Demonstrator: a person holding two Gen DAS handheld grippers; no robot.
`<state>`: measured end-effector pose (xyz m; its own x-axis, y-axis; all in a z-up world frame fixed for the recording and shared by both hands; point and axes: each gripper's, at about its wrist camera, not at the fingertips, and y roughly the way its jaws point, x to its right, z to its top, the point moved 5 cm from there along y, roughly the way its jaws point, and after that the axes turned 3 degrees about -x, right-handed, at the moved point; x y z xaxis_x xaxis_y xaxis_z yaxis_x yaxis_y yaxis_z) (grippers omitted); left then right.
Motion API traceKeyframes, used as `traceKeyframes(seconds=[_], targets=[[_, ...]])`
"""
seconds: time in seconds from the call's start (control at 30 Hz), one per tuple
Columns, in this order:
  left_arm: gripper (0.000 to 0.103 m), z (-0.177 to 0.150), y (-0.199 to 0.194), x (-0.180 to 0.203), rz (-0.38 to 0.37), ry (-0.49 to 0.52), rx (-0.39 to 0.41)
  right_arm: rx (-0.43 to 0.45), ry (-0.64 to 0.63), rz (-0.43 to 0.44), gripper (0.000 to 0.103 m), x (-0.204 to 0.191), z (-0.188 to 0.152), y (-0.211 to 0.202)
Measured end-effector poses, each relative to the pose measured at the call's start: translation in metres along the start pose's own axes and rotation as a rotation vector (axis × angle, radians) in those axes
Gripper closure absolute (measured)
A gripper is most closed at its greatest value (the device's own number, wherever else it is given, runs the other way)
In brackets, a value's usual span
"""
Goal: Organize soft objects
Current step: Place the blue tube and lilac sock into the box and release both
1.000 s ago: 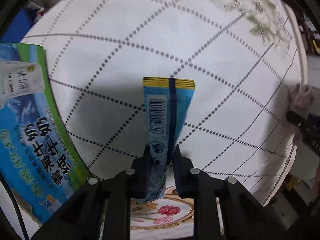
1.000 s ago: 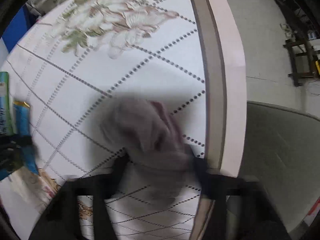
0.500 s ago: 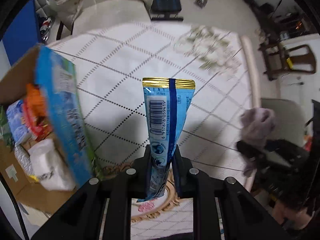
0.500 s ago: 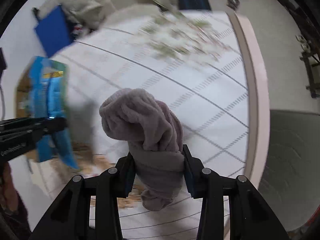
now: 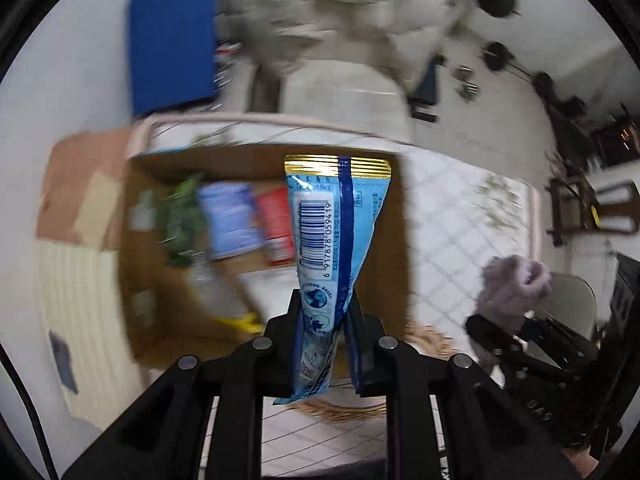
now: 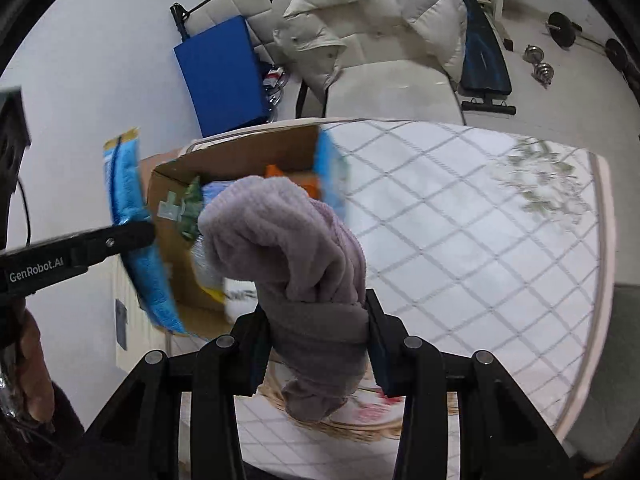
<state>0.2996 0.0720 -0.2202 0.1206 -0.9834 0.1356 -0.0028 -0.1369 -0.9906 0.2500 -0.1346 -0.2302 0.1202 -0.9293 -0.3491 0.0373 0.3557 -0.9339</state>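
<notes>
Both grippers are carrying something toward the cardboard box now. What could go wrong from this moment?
1. The left gripper pinches the blue snack pouch only near its lower end, so the pouch might swing or slip out.
2. The cardboard box already holds several packets; the pouch could land on top and slide over the rim.
3. The right gripper holds the purple fluffy cloth close beside the left one; both tools might collide over the box.

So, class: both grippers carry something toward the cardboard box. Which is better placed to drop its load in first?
Left, probably. The left gripper holds the blue packet in line with the open cardboard box, while the right gripper with the purple cloth appears further from it.
</notes>
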Motion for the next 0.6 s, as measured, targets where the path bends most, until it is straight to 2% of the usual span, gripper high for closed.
traceKeyframes(seconds=[0.13, 0.3, 0.37, 0.5, 0.6], targets=[[0.087, 0.004, 0.025, -0.065, 0.069, -0.051, -0.06, -0.028, 0.049, -0.028, 0.059, -0.044, 0.002, 0.035], [0.087, 0.002, 0.065, -0.119, 0.135, -0.083, -0.153, -0.083, 0.103, -0.104, 0.059, -0.058, -0.004, 0.085], [0.087, 0.001, 0.083, -0.131, 0.162, -0.084, -0.191, -0.103, 0.119, -0.13, 0.059, -0.058, -0.006, 0.099], [0.086, -0.006, 0.112, -0.149, 0.151, -0.102, -0.253, -0.133, 0.162, -0.189, 0.057, -0.048, -0.01, 0.128], [0.086, -0.012, 0.129, -0.154, 0.136, -0.096, -0.295, -0.165, 0.195, -0.187, 0.054, -0.041, -0.012, 0.142]])
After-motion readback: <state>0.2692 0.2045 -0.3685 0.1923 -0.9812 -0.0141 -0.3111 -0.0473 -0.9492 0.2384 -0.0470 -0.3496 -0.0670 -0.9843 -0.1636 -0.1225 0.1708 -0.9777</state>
